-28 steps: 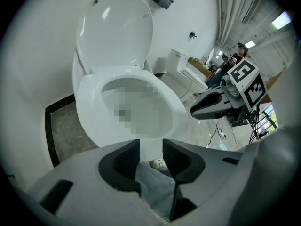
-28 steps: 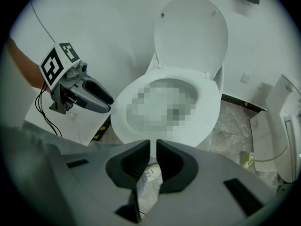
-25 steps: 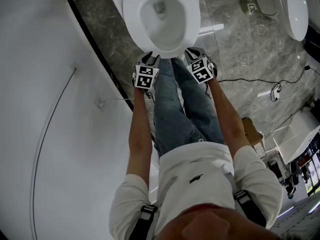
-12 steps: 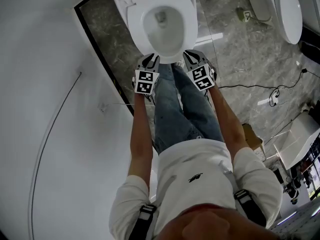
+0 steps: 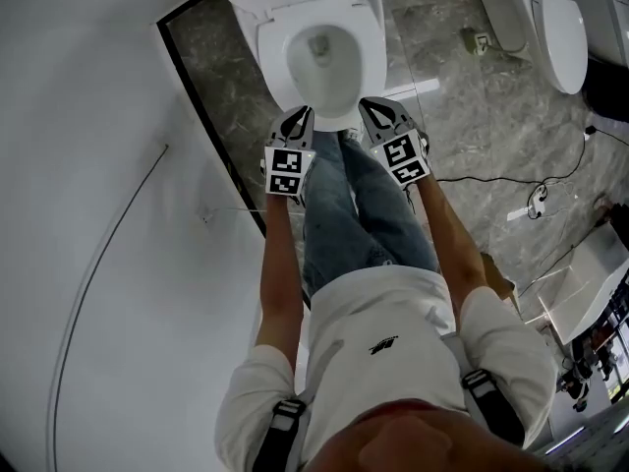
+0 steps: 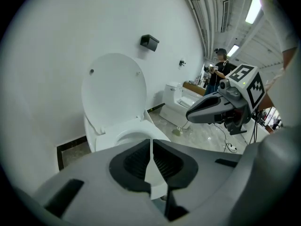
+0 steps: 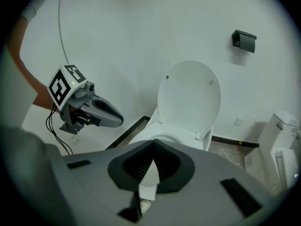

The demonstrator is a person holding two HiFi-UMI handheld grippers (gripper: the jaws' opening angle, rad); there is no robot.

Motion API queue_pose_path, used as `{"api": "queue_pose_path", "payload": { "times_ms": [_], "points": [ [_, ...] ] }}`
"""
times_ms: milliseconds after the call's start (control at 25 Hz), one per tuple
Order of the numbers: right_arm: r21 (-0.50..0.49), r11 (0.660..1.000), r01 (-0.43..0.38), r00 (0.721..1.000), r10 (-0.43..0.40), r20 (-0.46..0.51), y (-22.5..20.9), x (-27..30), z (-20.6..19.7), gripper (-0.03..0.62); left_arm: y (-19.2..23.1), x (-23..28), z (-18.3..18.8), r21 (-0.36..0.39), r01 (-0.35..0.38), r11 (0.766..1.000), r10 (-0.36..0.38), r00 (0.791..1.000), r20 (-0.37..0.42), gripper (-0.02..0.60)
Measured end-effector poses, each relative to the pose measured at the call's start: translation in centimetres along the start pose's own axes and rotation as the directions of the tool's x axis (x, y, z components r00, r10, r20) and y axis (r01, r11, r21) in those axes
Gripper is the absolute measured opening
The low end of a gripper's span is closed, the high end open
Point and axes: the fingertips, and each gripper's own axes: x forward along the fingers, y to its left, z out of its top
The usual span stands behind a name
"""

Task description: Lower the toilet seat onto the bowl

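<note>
Jaws closing to a thin slit, the left gripper (image 6: 151,142) holds nothing; ahead stands one toilet (image 6: 91,136), its white seat (image 6: 120,128) flat on the bowl, its lid (image 6: 113,91) upright against the white wall (image 6: 56,41). The right gripper (image 7: 153,147) has its jaws together, empty. From above, both grippers flank the bowl's front rim over grey marble floor (image 5: 462,96); a second toilet (image 5: 555,28) stands well apart.

White toilet (image 5: 366,47) against a white wall (image 5: 98,264), black strip (image 5: 211,126) along its foot. Grey floor (image 5: 462,106), marble-veined in paler streaks. Faded blue jeans (image 5: 364,214); white shirt (image 5: 383,308), small black logo (image 5: 383,344). Black cable (image 5: 491,177).
</note>
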Motion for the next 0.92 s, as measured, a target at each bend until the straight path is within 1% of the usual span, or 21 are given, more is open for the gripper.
{"api": "queue_pose_path", "payload": {
  "times_ms": [280,480,720,920],
  "points": [
    [-0.010,1.000,0.008,0.997,-0.007,0.072,0.2,-2.1,3.2,0.029,-0.7,-2.2,3.5,0.031,-0.021,0.999,0.019,0.998,0.066,0.034],
    [0.013,1.000,0.005,0.993,-0.007,0.120,0.4,-3.8,4.6,0.029,-1.1,-3.6,5.4,0.043,-0.040,0.998,0.036,0.995,0.098,0.034],
    [0.016,1.000,0.015,0.990,-0.017,0.138,0.1,-5.4,5.8,0.029,-1.8,-4.9,6.8,0.056,-0.047,0.997,0.040,0.993,0.114,0.032],
    [0.021,1.000,0.014,0.989,-0.017,0.150,0.6,-6.6,6.7,0.029,-2.7,-6.3,7.2,0.049,-0.053,0.997,0.046,0.991,0.122,0.032]
  ]
}}
